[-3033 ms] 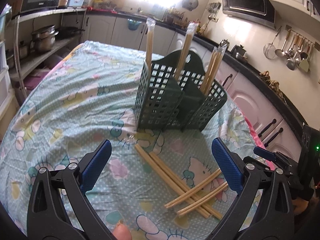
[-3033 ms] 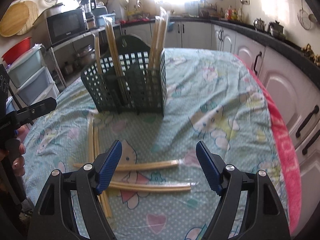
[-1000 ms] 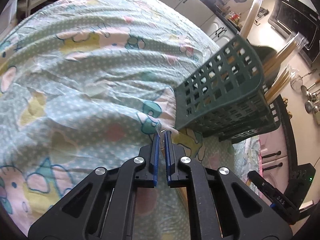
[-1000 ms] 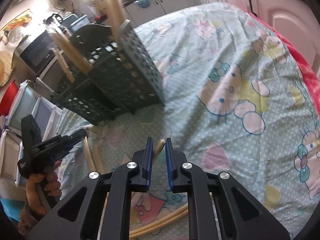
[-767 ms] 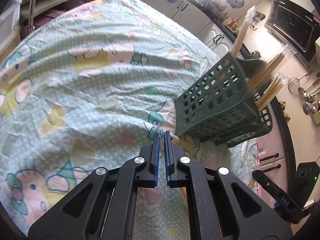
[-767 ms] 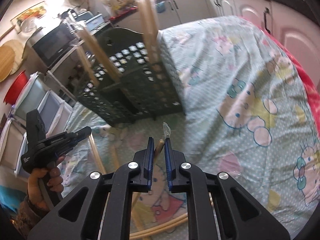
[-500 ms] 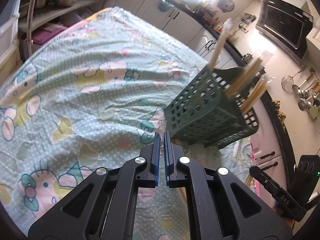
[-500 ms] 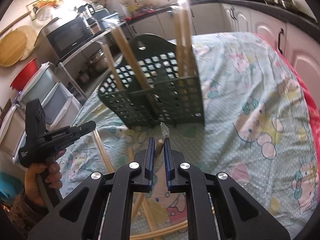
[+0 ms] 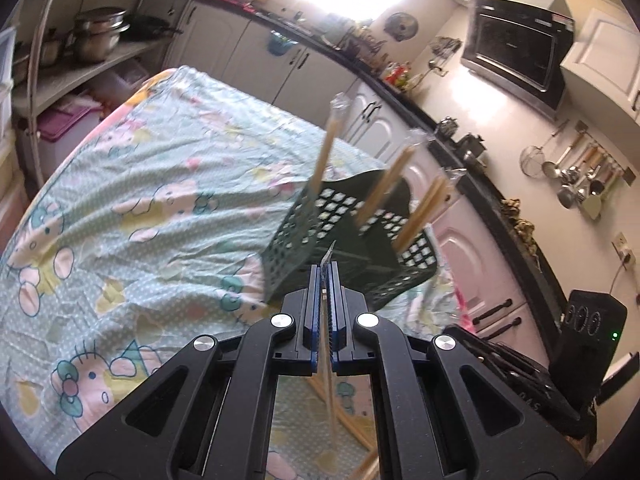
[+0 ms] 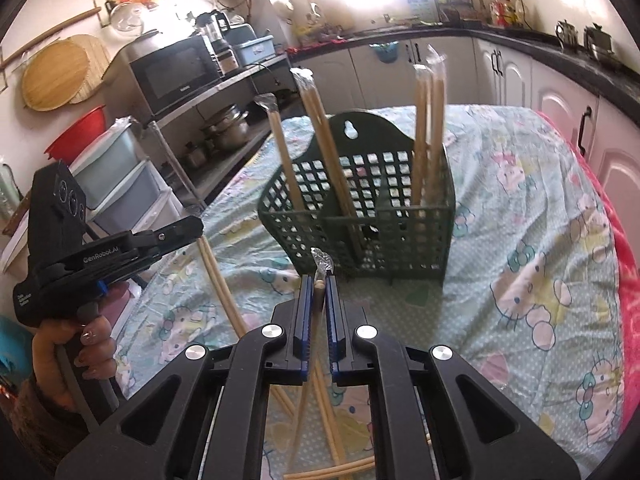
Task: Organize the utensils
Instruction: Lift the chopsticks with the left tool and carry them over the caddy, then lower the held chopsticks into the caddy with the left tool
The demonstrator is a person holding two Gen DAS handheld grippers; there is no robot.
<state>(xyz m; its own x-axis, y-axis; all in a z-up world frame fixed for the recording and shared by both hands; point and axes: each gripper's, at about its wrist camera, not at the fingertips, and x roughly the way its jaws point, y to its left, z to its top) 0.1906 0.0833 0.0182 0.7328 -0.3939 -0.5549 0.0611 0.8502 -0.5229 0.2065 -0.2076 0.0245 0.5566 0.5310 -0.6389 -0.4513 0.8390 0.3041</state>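
A dark green slotted utensil basket (image 9: 352, 248) (image 10: 372, 216) stands on the table with several plastic-wrapped chopstick pairs upright in its compartments. My left gripper (image 9: 325, 276) is shut on a wrapped chopstick pair (image 9: 329, 392) that hangs down below the jaws, lifted off the table just before the basket. My right gripper (image 10: 316, 284) is shut on another wrapped chopstick pair (image 10: 308, 384), its wrapper tip sticking up in front of the basket. More wrapped pairs (image 10: 344, 468) lie on the cloth below. The left gripper also shows in the right wrist view (image 10: 184, 228).
The table carries a green cartoon-print cloth (image 9: 132, 216) with a pink edge (image 10: 628, 280). White cabinets (image 10: 560, 100) and a counter run along the right. Shelves with pots (image 9: 96, 36) and storage drawers (image 10: 120, 184) stand to the left.
Both grippers closed on wrapped chopstick pairs on the cloth and lifted them; the views have tilted up from the table toward the basket.
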